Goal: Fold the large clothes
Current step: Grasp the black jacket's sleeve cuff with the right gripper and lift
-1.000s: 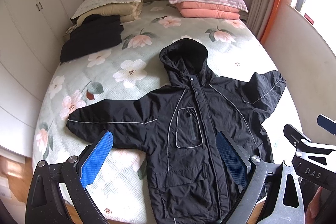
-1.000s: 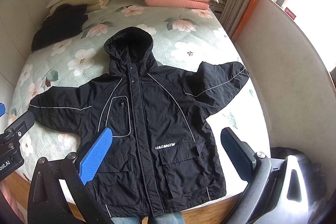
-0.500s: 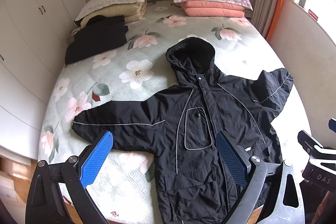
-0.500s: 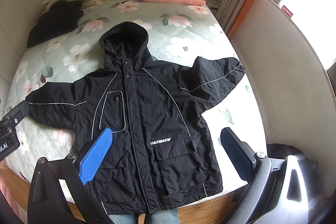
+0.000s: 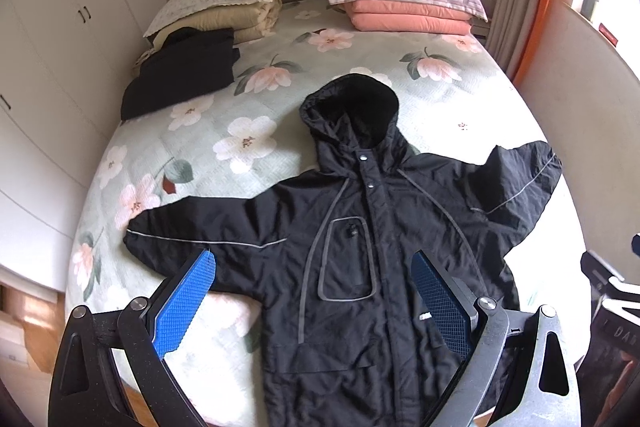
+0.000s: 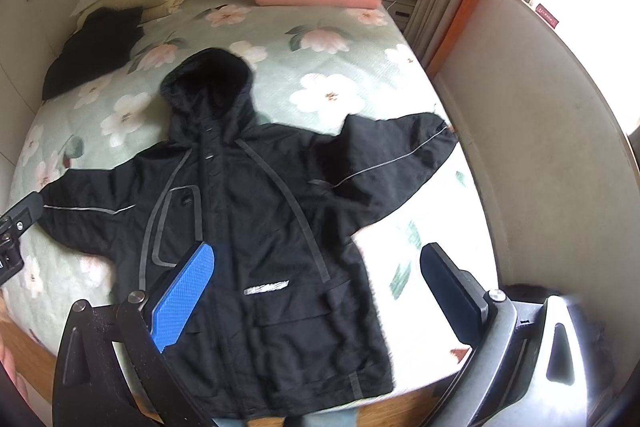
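A black hooded jacket (image 5: 372, 251) lies face up on the bed, spread flat with both sleeves out and the hood toward the headboard; it also shows in the right wrist view (image 6: 256, 211). My left gripper (image 5: 316, 291) is open and empty, held above the jacket's lower left side. My right gripper (image 6: 320, 287) is open and empty, held above the jacket's lower right side near the bed's foot edge. Neither gripper touches the cloth.
The bed has a green floral cover (image 5: 240, 147). A folded black garment (image 5: 180, 75) lies at the far left by stacked pillows (image 5: 224, 3). Pink bedding and a pillow (image 5: 408, 3) sit at the far right. A wall (image 6: 552, 167) runs close along the bed's right side.
Both grippers have moved back from the bed and a little left, so the jacket sits further right in the left view. The jacket has not moved.
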Tool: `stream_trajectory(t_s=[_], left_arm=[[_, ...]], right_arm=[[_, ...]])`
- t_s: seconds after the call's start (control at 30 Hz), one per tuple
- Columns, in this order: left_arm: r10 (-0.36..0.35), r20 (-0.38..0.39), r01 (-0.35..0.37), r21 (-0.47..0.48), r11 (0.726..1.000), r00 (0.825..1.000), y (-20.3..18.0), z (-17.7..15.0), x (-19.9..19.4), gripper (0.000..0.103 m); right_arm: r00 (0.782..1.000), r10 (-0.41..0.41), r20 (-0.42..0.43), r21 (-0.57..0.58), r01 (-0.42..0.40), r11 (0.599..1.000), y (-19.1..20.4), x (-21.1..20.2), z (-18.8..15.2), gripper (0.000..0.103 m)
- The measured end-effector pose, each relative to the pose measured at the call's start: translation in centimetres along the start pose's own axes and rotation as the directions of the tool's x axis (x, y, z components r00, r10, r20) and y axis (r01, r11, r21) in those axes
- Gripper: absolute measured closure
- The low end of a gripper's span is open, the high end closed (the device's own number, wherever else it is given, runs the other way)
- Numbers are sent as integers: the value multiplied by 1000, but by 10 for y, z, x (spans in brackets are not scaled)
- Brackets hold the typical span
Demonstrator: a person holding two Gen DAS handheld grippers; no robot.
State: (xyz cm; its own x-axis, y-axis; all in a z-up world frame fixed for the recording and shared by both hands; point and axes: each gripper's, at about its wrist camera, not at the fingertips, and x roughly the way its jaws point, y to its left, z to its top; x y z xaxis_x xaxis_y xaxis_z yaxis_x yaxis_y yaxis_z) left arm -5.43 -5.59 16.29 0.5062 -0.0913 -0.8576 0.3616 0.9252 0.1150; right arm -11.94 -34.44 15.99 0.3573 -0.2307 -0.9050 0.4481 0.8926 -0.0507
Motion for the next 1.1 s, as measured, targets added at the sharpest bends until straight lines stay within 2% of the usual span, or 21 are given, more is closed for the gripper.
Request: stream_trajectory(t_s=[0.1,0.23,0.4,0.6,0.73,0.8,0.87,0.93,1.03,1.1], left_arm=[[17,-6,-17,-18,1000,1000,-38,9,12,4],[15,-17,-16,-54,998,1000,-90,16,39,4],[-13,-18,11,-109,994,1000,-151,22,88,4],[-4,-9,3,-96,995,1000,-219,23,149,4],[-33,4,34,-80,996,999,-252,22,184,4],[-37,-8,36,-57,998,999,-272,18,207,4],[-42,-17,41,-39,998,999,-286,15,223,4],[-40,-21,40,-23,999,999,-298,12,234,4],[-28,-30,28,-19,999,999,-309,10,247,4],[-29,-49,28,-29,999,998,-312,9,256,4]], right_arm=[[1000,3,21,9,-4,1000,-50,23,14,0],[999,-9,49,31,7,1000,-138,74,39,0],[998,-8,59,32,6,999,-231,159,72,0],[997,3,77,61,-7,998,-306,257,105,0],[995,83,60,170,-93,981,-350,338,117,1],[995,91,45,217,-98,971,-366,375,119,4],[993,117,19,277,-117,954,-383,413,122,11],[984,178,2,355,-167,920,-403,450,122,11],[953,304,13,461,-275,844,-422,489,122,13],[937,349,9,507,-305,806,-431,511,123,16]])
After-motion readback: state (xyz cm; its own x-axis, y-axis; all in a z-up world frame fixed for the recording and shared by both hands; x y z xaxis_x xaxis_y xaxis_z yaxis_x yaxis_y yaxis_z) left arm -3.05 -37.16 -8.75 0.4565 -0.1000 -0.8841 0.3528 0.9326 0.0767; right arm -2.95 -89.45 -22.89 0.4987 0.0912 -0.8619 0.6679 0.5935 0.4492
